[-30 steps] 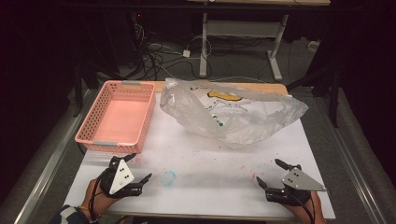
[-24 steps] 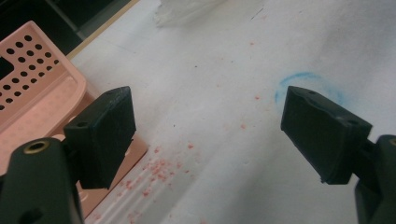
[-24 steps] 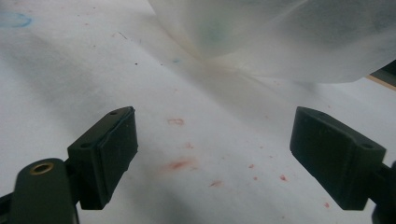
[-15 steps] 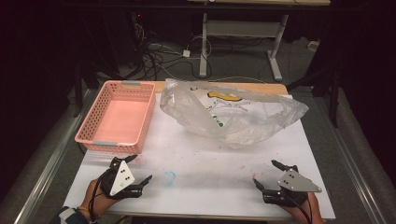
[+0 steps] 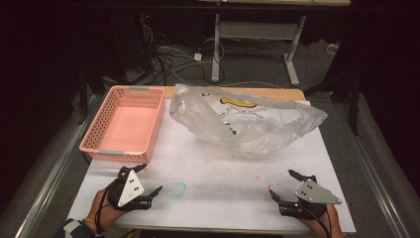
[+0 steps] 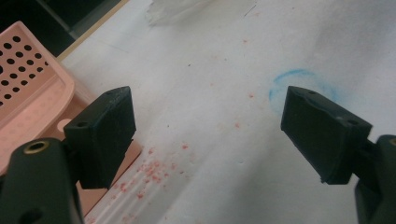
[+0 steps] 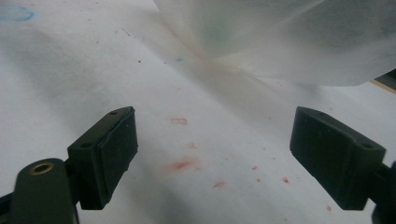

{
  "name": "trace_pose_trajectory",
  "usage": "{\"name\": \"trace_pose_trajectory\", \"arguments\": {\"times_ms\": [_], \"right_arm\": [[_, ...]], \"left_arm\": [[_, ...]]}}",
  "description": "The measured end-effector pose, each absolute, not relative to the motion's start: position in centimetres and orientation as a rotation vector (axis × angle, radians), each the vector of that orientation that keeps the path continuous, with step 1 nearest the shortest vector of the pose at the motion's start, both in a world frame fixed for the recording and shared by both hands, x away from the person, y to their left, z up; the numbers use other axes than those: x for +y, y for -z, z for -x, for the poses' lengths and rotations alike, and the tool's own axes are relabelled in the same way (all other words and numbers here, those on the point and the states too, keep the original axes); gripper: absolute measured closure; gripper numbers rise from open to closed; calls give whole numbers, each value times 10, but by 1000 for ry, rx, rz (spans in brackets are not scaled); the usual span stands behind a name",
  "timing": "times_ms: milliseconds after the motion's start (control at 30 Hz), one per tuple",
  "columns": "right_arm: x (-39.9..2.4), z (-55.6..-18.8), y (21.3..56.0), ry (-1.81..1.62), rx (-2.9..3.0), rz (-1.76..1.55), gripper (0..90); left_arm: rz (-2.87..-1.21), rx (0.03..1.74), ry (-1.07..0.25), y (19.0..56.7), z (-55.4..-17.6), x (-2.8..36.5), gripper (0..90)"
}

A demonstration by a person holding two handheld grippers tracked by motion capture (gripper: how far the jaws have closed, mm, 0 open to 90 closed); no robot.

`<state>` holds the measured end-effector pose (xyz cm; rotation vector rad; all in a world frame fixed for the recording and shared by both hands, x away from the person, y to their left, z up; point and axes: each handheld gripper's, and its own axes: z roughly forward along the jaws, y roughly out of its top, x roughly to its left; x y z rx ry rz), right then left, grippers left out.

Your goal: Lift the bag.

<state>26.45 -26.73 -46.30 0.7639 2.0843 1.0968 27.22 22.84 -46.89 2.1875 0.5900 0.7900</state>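
Note:
A large crumpled clear plastic bag (image 5: 247,121) with yellow and green print lies at the back middle of the white table (image 5: 223,158). To its left stands an empty pink perforated basket (image 5: 121,124). My left gripper (image 5: 151,178) rests open near the front left, just in front of the basket's corner (image 6: 28,93), with nothing between its jaws (image 6: 205,112). My right gripper (image 5: 282,182) is open at the front right, and its camera looks toward the bag (image 7: 280,37) across bare table (image 7: 215,126).
A small blue ring mark (image 5: 179,189) is drawn on the table between the grippers, close to the left one (image 6: 299,79). Faint red smudges (image 7: 184,164) dot the surface. Beyond the table are dark floor, cables (image 5: 183,54) and a desk frame (image 5: 292,59).
My right gripper has shifted slightly toward the near edge and tilted a little. The left gripper, bag and basket have not moved.

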Motion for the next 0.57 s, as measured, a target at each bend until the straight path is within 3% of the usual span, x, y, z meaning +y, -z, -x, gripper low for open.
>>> {"name": "trace_pose_trajectory", "arguments": {"times_ms": [567], "right_arm": [[-270, -267, 464, -1095, 2081, -777, 159]], "left_arm": [[-2191, 592, -784, 470, -278, 226, 178]]}}
